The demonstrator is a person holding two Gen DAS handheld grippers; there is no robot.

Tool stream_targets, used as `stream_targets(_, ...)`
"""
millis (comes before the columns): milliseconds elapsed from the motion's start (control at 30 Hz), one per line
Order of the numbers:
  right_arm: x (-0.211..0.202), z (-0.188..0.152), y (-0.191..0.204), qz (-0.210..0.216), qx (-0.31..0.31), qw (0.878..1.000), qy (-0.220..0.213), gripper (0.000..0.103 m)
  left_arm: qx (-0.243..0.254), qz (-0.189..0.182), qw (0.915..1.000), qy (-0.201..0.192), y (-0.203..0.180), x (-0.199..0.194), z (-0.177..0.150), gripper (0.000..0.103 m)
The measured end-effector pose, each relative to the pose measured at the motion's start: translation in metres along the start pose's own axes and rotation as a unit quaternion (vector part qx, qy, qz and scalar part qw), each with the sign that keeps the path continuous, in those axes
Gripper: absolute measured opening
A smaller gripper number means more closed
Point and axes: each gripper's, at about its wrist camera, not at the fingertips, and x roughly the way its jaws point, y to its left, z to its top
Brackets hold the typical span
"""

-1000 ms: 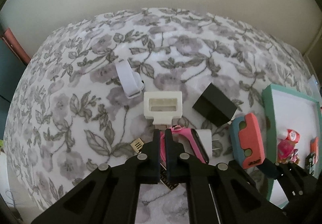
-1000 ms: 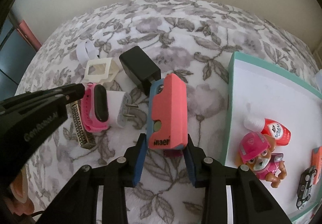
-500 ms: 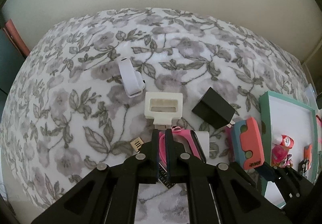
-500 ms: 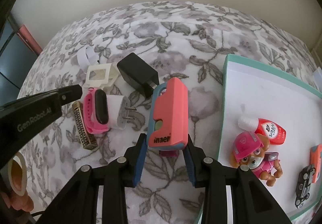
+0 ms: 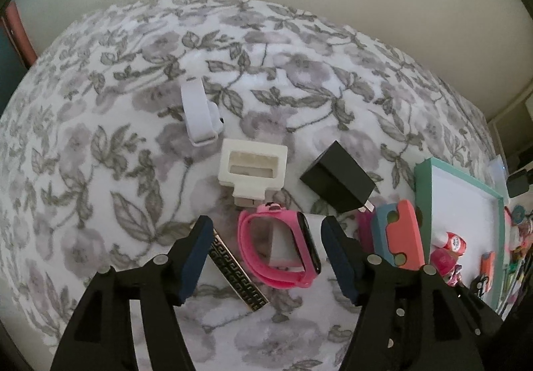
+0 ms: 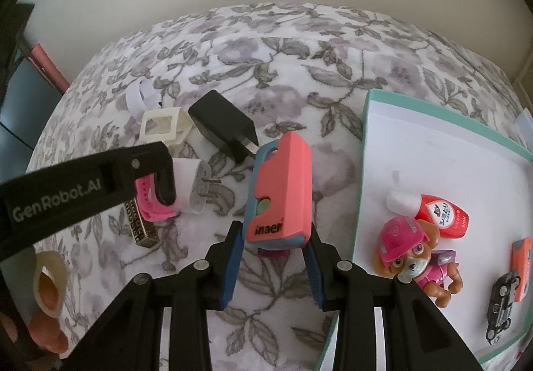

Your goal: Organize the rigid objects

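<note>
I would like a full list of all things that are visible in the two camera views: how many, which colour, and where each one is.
Bedspread: 1, white with grey flowers, under everything.
Tray: 1, teal rim, white inside, at the right.
Pink watch: 1, pink band, black face, between the left fingers.
White charger: 1, white, beside the watch.
Black charger: 1, black, behind the watch.
Cream holder: 1, cream, left of the black charger.
White strap: 1, white, farthest back.
Patterned bar: 1, gold and black, left of the watch.
Coral case: 1, coral and blue, in the right gripper.
Pup figure: 1, pink and brown, in the tray.
Red bottle: 1, red, white cap, in the tray.
Toy car: 1, black, in the tray.
Left gripper: 1, black, open.
Right gripper: 1, black, holding the case.
</note>
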Motion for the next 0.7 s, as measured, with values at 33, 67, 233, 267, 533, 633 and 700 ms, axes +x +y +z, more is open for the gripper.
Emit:
stream_targets(33,0.0,0.0,-0.001,0.0,0.001,1.0,0.0,0.038,-0.001,-0.001,1.0,0.002,0.0,0.001,0.0,0.071)
stream_targets(67,-0.001,0.0,-0.001,0.0,0.002,1.0,-0.002,0.038,-0.001,-0.001,1.0,0.005,-0.001,0.004,-0.001,0.071)
stream_targets(233,-0.006,0.001,-0.005,0.003,0.009,1.0,-0.008,0.038,-0.007,-0.011,0.9998,0.016,-0.002,0.01,-0.003,0.071)
stream_targets(267,-0.006,0.001,-0.005,0.002,0.009,1.0,-0.008,0.038,-0.009,-0.014,0.9997,0.018,-0.002,0.012,-0.003,0.071)
stream_targets(533,-0.008,0.0,-0.009,0.002,0.015,1.0,-0.009,0.038,-0.01,-0.015,0.9996,0.023,-0.004,0.015,-0.005,0.055)
stream_targets(633,-0.008,0.0,-0.009,0.002,0.016,1.0,-0.01,0.037,-0.011,-0.011,0.9997,0.021,-0.002,0.013,-0.005,0.054)
stream_targets(700,-0.008,0.0,-0.01,0.002,0.016,1.0,-0.01,0.037,-0.013,-0.009,0.9997,0.016,0.0,0.008,-0.004,0.054)
